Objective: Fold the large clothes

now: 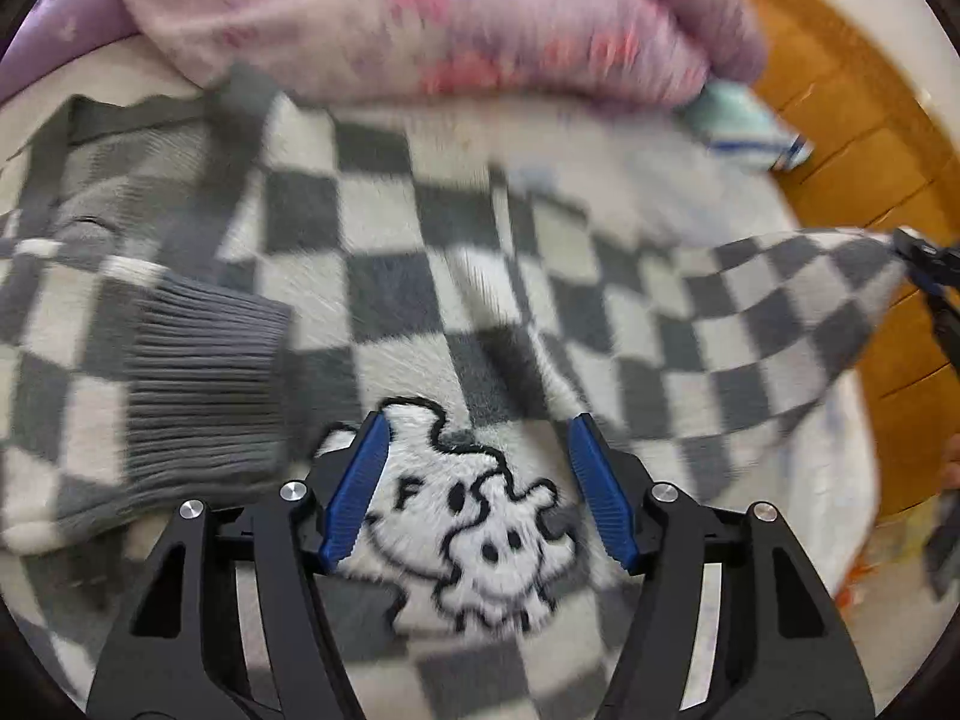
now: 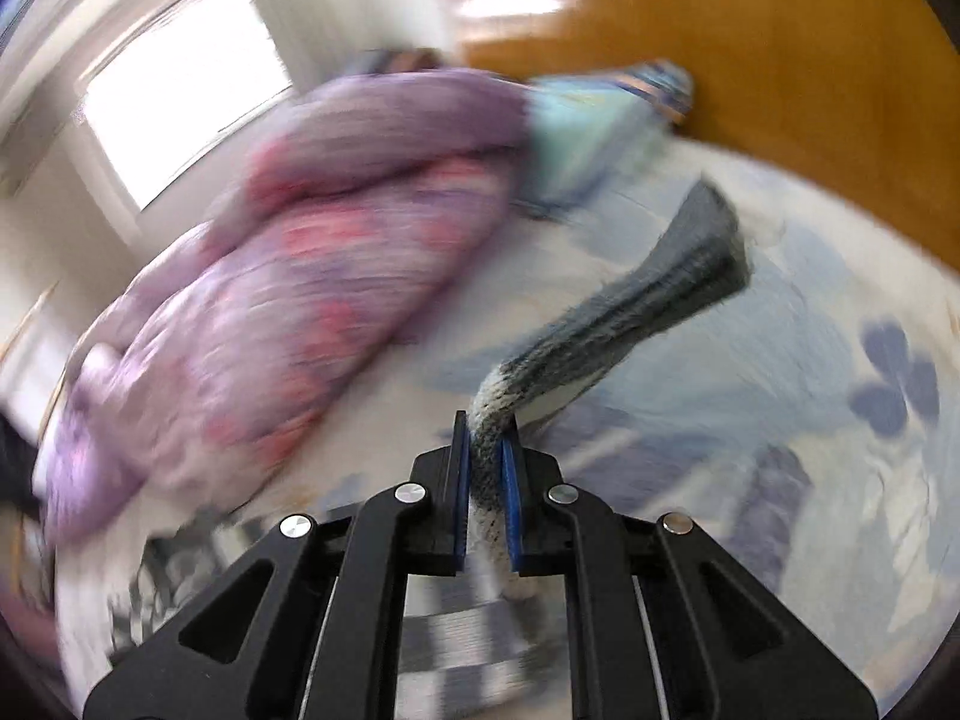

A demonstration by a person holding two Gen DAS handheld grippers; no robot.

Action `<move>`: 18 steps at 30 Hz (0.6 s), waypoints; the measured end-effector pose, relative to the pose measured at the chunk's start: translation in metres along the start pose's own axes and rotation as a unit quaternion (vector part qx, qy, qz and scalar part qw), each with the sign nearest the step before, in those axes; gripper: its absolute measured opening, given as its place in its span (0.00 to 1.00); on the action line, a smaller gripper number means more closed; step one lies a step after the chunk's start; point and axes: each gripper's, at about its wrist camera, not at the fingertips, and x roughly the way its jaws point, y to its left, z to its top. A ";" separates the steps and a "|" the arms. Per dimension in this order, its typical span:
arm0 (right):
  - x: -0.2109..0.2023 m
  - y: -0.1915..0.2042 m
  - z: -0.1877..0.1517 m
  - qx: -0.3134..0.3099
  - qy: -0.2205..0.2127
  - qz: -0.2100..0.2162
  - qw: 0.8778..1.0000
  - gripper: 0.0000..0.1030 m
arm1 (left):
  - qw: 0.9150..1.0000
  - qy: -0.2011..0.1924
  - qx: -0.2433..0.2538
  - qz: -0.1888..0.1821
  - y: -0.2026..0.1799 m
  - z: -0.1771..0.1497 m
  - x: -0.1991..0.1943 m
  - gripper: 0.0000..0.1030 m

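A grey and white checkered sweater [image 1: 456,276] lies spread on the bed, with a fluffy white cartoon patch [image 1: 468,516] on its front. One sleeve with a grey ribbed cuff [image 1: 204,384] lies folded across the body at the left. My left gripper [image 1: 477,426] is open and empty just above the patch. My right gripper [image 2: 485,450] is shut on the other sleeve [image 2: 606,324] near its grey ribbed cuff [image 2: 708,240] and holds it lifted. In the left wrist view that sleeve [image 1: 798,312] stretches to the right gripper [image 1: 918,264] at the right edge.
A bunched pink and purple quilt [image 1: 420,18] lies along the far side of the bed [image 2: 780,396], also in the right wrist view [image 2: 312,264]. A pale green folded item [image 1: 738,120] sits beside it. Orange wooden floor [image 1: 840,138] lies beyond the bed's right edge.
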 end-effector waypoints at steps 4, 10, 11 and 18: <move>-0.012 0.106 -0.026 -0.069 0.000 0.051 0.996 0.09 | 0.998 -0.028 -0.030 0.037 0.055 0.000 -0.056 0.62; -0.004 0.259 -0.116 -0.136 0.056 0.135 0.980 0.09 | 0.984 -0.048 -0.063 0.158 0.175 -0.007 -0.135 0.62; -0.001 0.291 -0.142 -0.153 0.073 0.152 0.974 0.09 | 0.981 -0.048 -0.069 0.175 0.193 -0.009 -0.147 0.62; 0.035 0.409 -0.288 -0.269 0.172 0.164 0.933 0.09 | 0.966 -0.048 -0.150 0.206 0.307 -0.030 -0.205 0.63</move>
